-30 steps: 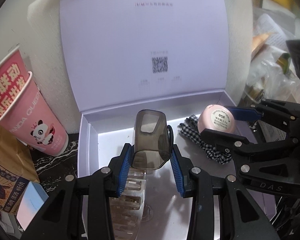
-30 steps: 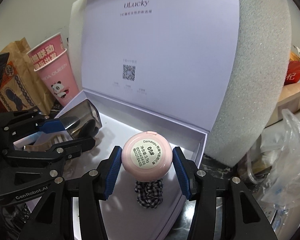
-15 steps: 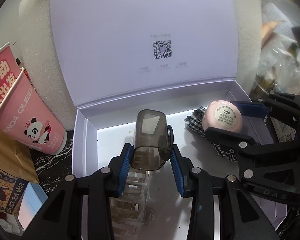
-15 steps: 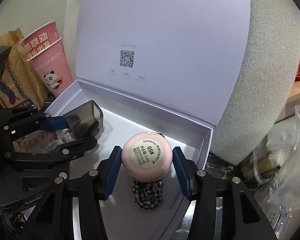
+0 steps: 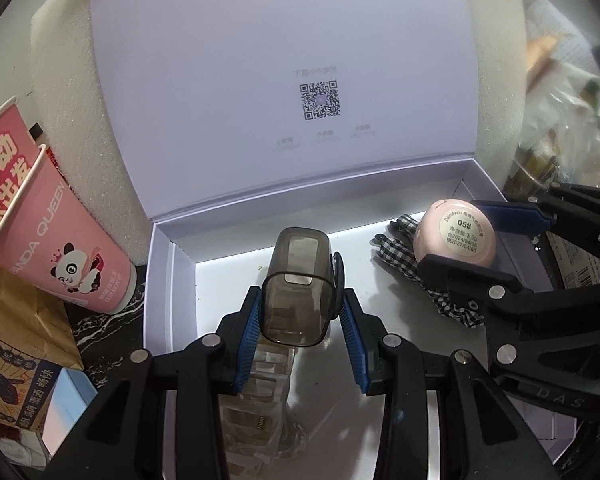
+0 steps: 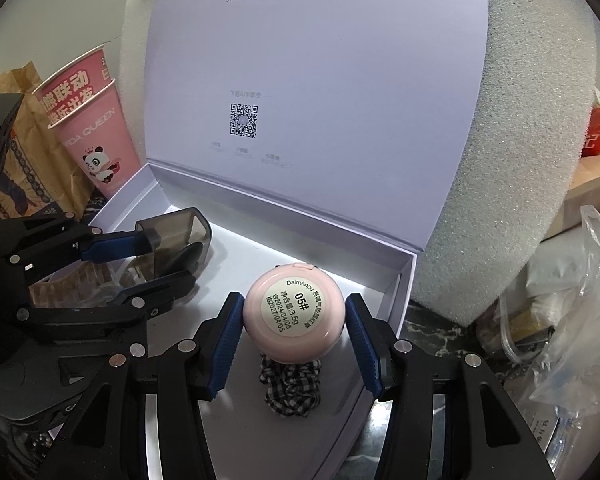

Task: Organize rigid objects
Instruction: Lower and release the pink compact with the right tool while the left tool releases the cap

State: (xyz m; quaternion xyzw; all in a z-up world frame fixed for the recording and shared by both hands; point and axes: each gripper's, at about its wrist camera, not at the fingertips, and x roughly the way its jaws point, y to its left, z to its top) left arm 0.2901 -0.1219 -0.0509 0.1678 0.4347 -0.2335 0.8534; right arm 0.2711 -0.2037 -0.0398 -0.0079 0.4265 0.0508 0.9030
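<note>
1. The open lilac cardboard gift box (image 5: 160, 280), lid propped upright at the far side, now sits nearer than 1 second ago: both grippers have come down into it.
2. The left gripper (image 5: 298, 316) keeps a narrow hold on the smoky translucent plastic case (image 5: 298, 300), low over the box's left floor.
3. The right gripper (image 6: 294, 316) clamps the round pink compact (image 6: 294, 312) above the black-and-white checked scrunchie (image 6: 292, 384), right side. Release seems next.

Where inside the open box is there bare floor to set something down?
Bare floor lies along the back wall of the white box, between the smoky case and the pink compact. It is crowded near the checked scrunchie under the compact.
</note>
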